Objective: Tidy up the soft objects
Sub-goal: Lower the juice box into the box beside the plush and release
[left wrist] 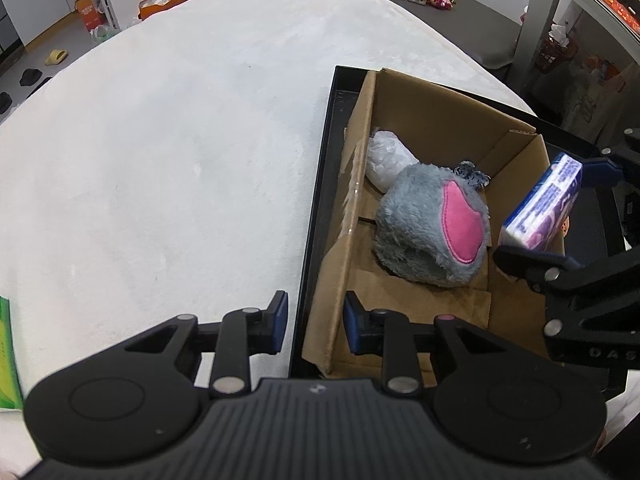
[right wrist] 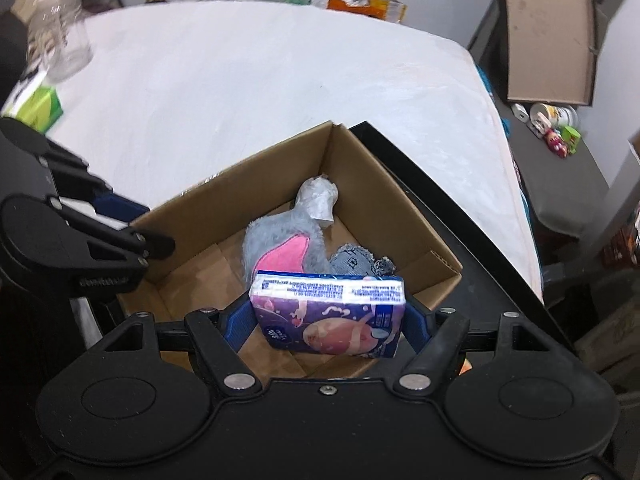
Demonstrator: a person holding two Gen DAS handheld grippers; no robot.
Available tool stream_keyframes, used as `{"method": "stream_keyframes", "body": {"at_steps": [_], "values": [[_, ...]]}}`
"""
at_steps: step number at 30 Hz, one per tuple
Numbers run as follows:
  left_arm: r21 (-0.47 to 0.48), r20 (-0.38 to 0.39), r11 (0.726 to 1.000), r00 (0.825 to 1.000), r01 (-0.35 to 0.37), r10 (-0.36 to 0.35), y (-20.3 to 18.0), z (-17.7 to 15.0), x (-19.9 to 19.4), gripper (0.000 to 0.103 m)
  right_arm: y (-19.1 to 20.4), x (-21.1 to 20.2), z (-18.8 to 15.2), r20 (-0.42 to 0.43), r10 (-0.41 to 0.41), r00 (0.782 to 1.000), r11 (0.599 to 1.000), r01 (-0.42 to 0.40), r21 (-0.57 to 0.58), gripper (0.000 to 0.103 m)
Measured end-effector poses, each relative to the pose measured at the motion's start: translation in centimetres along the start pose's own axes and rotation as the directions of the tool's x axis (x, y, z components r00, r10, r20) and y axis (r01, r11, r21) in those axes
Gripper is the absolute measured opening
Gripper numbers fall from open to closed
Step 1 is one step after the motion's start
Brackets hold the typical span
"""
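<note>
- The cardboard box (right wrist: 372, 200) is plain brown corrugated board, open-topped, with folded flaps forming its floor; it sits in a shallow black tray (left wrist: 320, 184) on a white, softly napped table cover (left wrist: 180, 140).
- Inside lies a grey plush toy (left wrist: 424, 232), shaggy and rounded, with a smooth pink felt patch; a crinkled clear plastic bundle (left wrist: 386, 160) touches its far side, and a small piece of grey denim-like cloth (right wrist: 356, 260) lies just beside it.
- The tissue pack (right wrist: 332, 316) is a soft rectangular block in glossy purple-and-blue printed film with a white printed strip along its upper edge.
- The right gripper (right wrist: 330, 326) is clamped on the tissue pack, one blue pad against each short end, and holds it above the near end of the box interior, not resting on the floor.
- The left gripper (left wrist: 316, 324) stands at the box's near-left corner; its blue pads are a narrow gap apart, straddling the cardboard wall and the tray rim without pressing on them.
- A green carton (right wrist: 40, 108) and a clear plastic bottle (right wrist: 60, 44) stand well apart on the table's far-left side.
</note>
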State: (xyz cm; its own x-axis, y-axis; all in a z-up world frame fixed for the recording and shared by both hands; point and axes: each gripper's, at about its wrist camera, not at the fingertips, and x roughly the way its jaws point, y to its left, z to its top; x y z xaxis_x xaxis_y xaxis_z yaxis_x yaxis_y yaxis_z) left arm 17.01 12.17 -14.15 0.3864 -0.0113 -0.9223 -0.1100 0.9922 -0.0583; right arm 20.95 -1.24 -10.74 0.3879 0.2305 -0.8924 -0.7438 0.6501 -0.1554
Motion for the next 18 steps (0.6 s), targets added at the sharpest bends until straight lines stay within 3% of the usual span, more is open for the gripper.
{"method": "stream_keyframes", "body": {"at_steps": [7,18], "values": [[-0.006,-0.002,1.0,1.0,0.0,0.0,-0.1,0.0,0.0,0.028,0.9,0.8,-0.1,-0.046,-0.058,0.997,0.991,0.052,-0.125,0.078],[-0.006,-0.002,1.0,1.0,-0.012,0.012,-0.4,0.1,-0.2,0.029,0.1,-0.8,-1.1,-0.03,-0.095,0.995,0.988,0.091,-0.123,0.085]]}}
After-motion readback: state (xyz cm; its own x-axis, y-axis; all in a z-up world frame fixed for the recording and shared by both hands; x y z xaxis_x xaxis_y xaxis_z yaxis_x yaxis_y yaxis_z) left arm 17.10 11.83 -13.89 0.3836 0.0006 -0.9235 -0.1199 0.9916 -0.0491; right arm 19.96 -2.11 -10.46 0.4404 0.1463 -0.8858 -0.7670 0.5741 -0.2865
